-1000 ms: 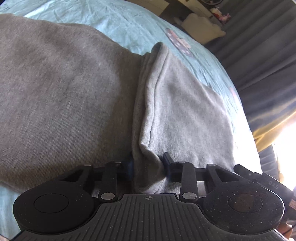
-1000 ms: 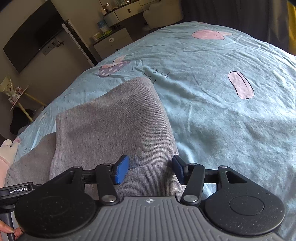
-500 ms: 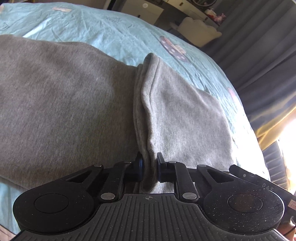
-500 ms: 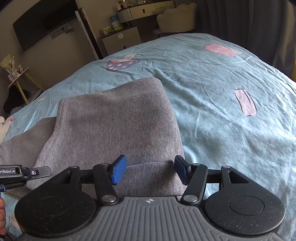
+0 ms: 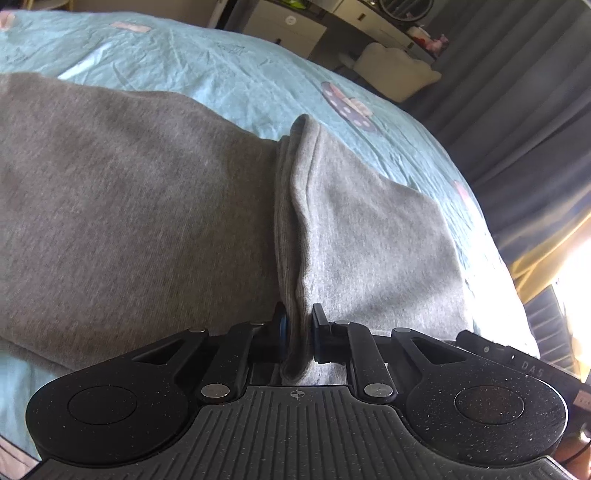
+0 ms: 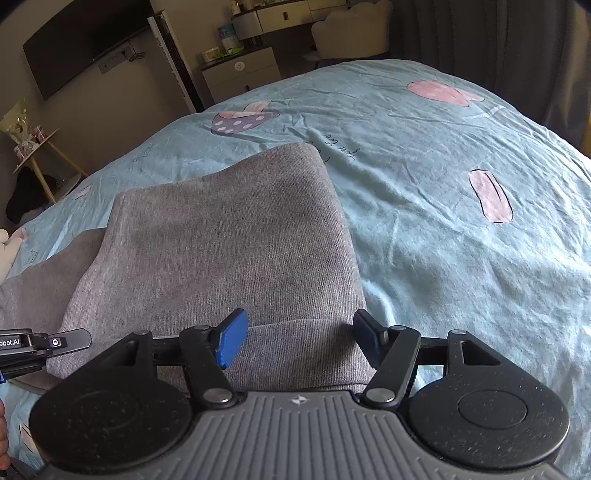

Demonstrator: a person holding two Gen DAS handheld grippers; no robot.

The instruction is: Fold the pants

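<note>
Grey sweatpants (image 5: 129, 206) lie on a light blue bedsheet (image 5: 229, 74). In the left wrist view my left gripper (image 5: 298, 334) is shut on a raised fold of the pants' edge, which stands up as a ridge (image 5: 295, 206) running away from the fingers. In the right wrist view the pants (image 6: 229, 236) lie folded over in layers. My right gripper (image 6: 301, 339) is open, its fingers either side of the ribbed hem (image 6: 295, 354) at the near edge, not closed on it. The left gripper's tip (image 6: 55, 341) shows at the left edge.
The bedsheet (image 6: 443, 206) has pink and purple prints and stretches to the right of the pants. Dark curtains (image 5: 517, 110) hang beyond the bed. A white cabinet (image 6: 240, 74), a chair (image 6: 351, 33) and a wall TV (image 6: 81, 40) stand past the bed's far end.
My left gripper has closed on the fold of the pants' edge and the fold has narrowed between the fingers. The right gripper stays open over the hem; its view has tilted slightly.
</note>
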